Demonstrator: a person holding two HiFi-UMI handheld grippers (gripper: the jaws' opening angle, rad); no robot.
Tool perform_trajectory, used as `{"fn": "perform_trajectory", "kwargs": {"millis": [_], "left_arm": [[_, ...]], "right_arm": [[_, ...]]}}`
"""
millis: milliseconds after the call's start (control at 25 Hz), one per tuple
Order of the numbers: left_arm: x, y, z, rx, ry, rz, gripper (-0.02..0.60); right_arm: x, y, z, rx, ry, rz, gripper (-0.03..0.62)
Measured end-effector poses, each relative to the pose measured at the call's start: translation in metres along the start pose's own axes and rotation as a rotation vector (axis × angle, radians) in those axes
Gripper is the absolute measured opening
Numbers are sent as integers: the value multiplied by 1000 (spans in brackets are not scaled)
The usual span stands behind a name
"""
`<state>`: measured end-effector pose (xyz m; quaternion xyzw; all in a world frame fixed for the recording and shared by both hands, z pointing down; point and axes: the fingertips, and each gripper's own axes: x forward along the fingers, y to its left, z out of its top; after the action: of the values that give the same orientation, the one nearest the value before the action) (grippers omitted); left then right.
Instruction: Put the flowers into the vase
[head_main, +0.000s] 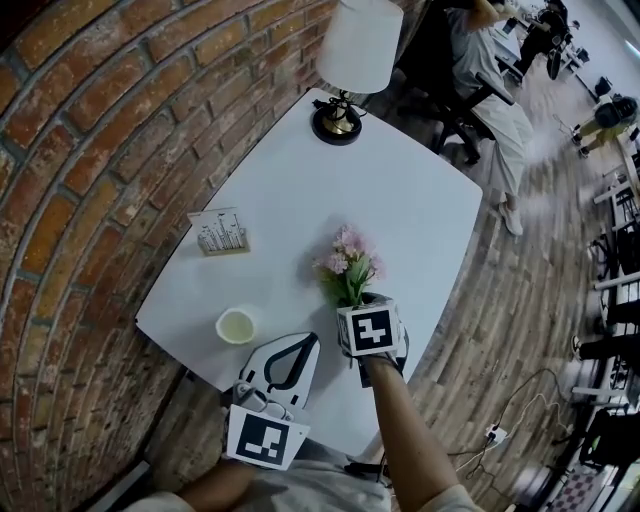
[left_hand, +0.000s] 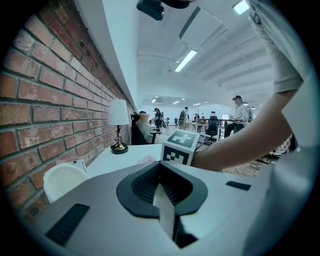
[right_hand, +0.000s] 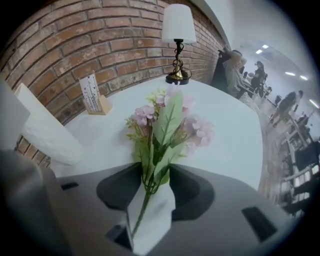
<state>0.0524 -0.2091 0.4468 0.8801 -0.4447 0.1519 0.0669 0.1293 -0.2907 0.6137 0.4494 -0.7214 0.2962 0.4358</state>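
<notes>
The task was not yet done. The small bunch of pale pink artificial flowers with green leaves (right_hand: 165, 120) was out of the vase. Its stems and lower leaves were pinched between the jaws of the right gripper (right_hand: 156, 176). The blooms stood up beyond the tips, above the white, round-cornered table (head_main: 400, 190), close to its near edge. The squat white vase with an open round mouth (head_main: 236, 325) stood by the table's near left corner. It was to the left of the bunch, apart from it, and nothing showed inside it. What remained, as I judged it, was to carry the bunch over the vase's mouth, lower the stems in and release them.

The left gripper (left_hand: 161, 170) sat at the near edge, just beside the vase. Its jaws were drawn together with nothing between them.

As for writing, a white card in a pale wooden holder (head_main: 220, 232) stood near the table's left edge. It carried dark print too small to read. The cubes on both grippers bore only black-and-white square markers, and no brand name or label could be made out. A table lamp with a white shade and a dark round base (head_main: 350, 70) stood at the far corner.
</notes>
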Motion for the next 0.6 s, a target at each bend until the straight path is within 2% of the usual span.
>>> {"fn": "perform_trajectory", "kwargs": {"millis": [200, 440, 600], "left_arm": [[-2, -4, -1, -12, 1, -8, 3], [-8, -7, 1, -22, -10, -13, 3], [-14, -8, 2, -25, -14, -15, 3]], "right_arm": [[13, -4, -15, 0, 102, 4, 135], [17, -5, -14, 3, 136, 17, 87], [14, -10, -11, -90, 162, -39, 67]]}}
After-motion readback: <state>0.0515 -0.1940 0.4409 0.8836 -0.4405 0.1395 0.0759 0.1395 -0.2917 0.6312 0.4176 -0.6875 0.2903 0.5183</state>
